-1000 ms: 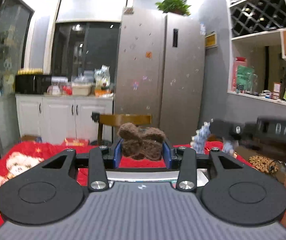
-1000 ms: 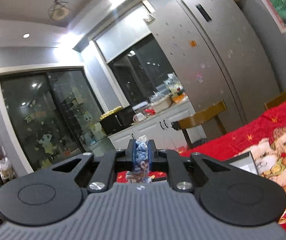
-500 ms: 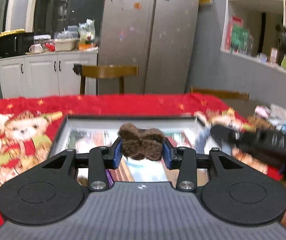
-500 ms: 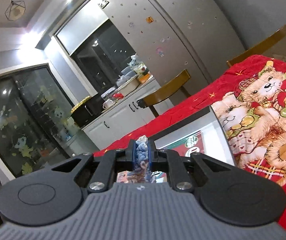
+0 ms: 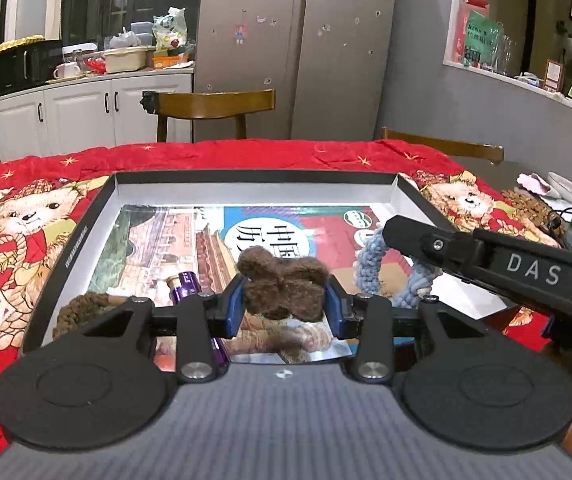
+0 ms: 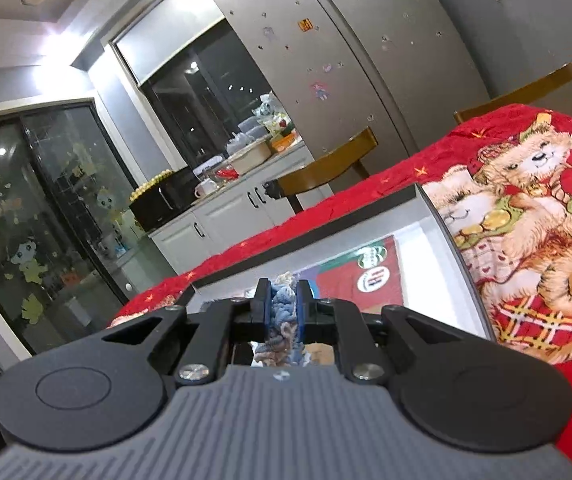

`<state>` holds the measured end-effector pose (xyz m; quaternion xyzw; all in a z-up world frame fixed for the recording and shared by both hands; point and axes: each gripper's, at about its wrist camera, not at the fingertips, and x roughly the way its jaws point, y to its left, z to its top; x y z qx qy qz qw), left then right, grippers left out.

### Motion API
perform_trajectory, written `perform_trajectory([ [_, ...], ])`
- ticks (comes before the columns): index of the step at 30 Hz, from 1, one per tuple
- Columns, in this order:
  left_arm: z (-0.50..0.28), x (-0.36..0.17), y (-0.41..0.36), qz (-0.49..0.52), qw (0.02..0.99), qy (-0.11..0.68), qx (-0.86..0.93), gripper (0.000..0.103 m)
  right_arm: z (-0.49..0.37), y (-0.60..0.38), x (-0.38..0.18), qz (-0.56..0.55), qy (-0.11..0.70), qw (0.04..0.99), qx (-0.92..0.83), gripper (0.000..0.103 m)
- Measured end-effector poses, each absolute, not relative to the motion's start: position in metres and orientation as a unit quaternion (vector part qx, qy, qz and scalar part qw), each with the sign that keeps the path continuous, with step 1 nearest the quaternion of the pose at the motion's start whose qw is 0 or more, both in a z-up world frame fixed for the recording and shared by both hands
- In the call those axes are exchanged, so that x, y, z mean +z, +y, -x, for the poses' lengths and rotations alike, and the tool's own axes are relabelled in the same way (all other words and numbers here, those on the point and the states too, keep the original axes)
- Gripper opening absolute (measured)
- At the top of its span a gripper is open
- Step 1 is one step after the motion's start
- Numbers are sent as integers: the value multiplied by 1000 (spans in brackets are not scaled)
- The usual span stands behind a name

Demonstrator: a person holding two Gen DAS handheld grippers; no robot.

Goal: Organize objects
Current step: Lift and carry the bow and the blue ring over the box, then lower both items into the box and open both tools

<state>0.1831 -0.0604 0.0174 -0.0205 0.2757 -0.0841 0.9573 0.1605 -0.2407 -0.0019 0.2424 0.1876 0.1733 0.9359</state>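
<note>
Red bear-print cloth (image 5: 38,216) over the surface. Wooden chair (image 5: 210,106) behind it, steel fridge (image 5: 298,52) past that. White cabinets (image 5: 86,116) at left with black microwave (image 5: 22,64), mug (image 5: 64,70) on top. Wall shelf (image 5: 526,76) at right.

Each hand-held gripper is matte black above a ribbed grey body. The left hand-held gripper (image 5: 285,300) has two round black discs, silver screw heads on its linkage arms, and blue pads inside its fingers. The right hand-held gripper (image 6: 284,310) matches it; its side carries white letters "DAS". Bare skin shows at the left view's lower right corner.
</note>
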Motion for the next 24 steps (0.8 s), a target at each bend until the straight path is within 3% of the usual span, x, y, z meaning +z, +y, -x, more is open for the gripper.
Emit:
perform_trajectory([
  [24, -189, 9, -57, 10, 957, 280, -70, 47, -162, -236, -5, -226, 196, 941, 161, 17],
])
